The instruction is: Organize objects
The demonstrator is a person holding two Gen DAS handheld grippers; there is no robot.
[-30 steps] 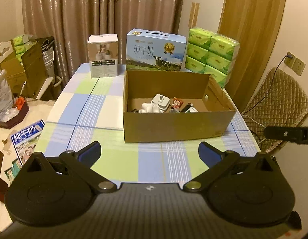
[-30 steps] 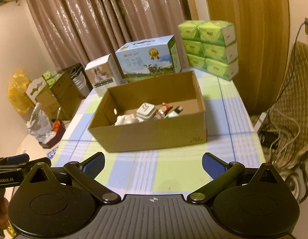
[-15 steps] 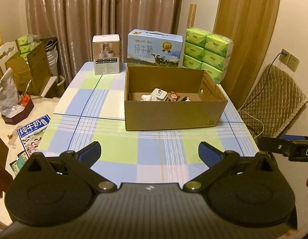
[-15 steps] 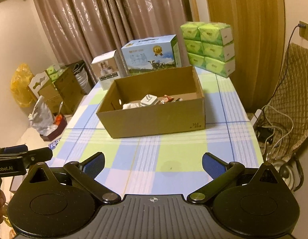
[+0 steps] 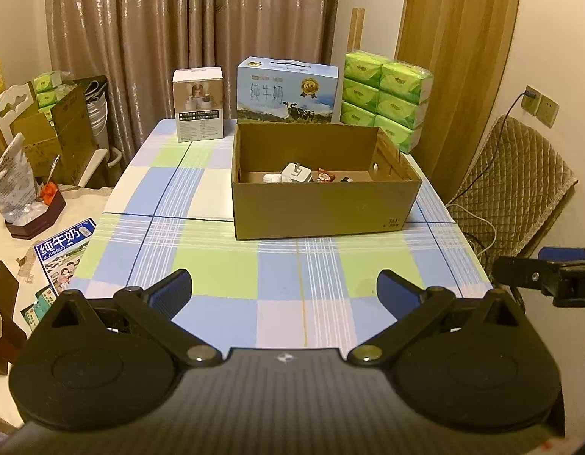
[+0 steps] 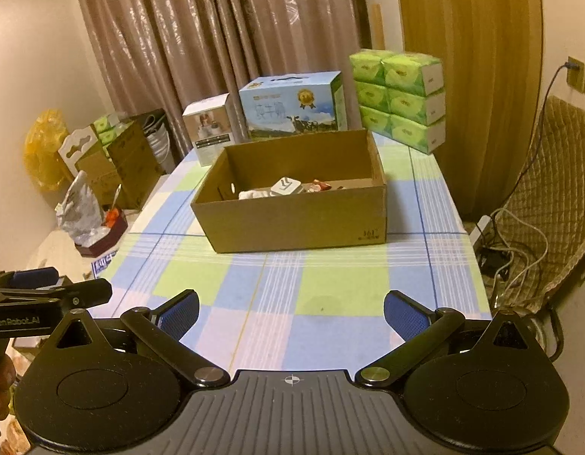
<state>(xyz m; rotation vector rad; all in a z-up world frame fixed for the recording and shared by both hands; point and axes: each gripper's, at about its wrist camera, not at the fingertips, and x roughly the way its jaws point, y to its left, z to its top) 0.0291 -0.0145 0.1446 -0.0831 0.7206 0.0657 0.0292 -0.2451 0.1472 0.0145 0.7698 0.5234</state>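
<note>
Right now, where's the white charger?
The charger lies inside the open carton at mid-table, between a white lump on its left and a red packet on its right in both views.

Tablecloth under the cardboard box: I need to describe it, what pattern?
Blue, green and white checks on the tablecloth, clearest from the left wrist.

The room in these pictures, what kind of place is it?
Most likely a room in a home: a table with a checked cloth, floor-length curtains behind it, and household stock such as tissue packs and a milk carton.

left hand-held gripper [image 5: 283, 295] agape, right hand-held gripper [image 6: 290, 314] agape
</note>
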